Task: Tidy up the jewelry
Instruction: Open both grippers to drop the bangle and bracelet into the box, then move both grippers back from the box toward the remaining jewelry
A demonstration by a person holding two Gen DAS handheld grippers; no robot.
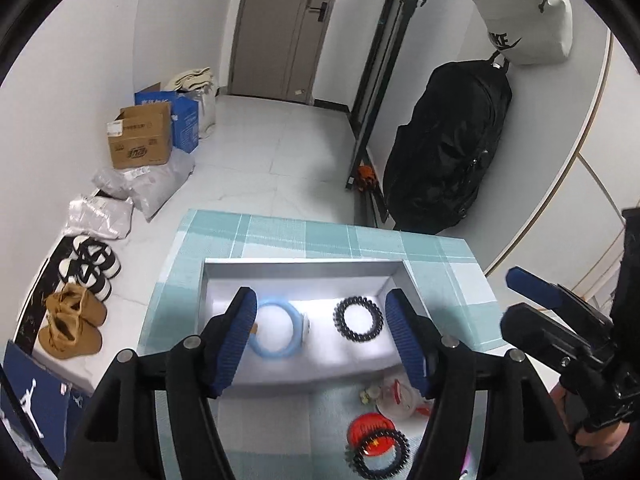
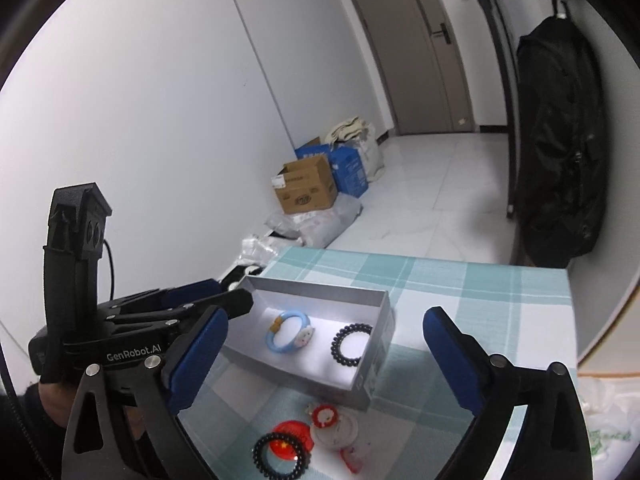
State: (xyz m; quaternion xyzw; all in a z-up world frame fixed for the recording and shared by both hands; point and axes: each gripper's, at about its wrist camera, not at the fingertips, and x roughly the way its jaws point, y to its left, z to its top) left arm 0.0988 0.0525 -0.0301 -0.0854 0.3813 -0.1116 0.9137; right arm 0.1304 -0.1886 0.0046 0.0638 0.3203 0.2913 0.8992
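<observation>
While both claws hang spread wide with nothing in them, the left claw sits over the box, whose far wall is at 12 o'clock. Inside it, well clear of the walls, lie the blue bracelet and a black coil band side by side. Right claw has free room; a second coil band rests on the surface at 6 o'clock.

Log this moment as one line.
left tongs: open, empty | right tongs: open, empty | box: blue bracelet, black coil tie inside
</observation>
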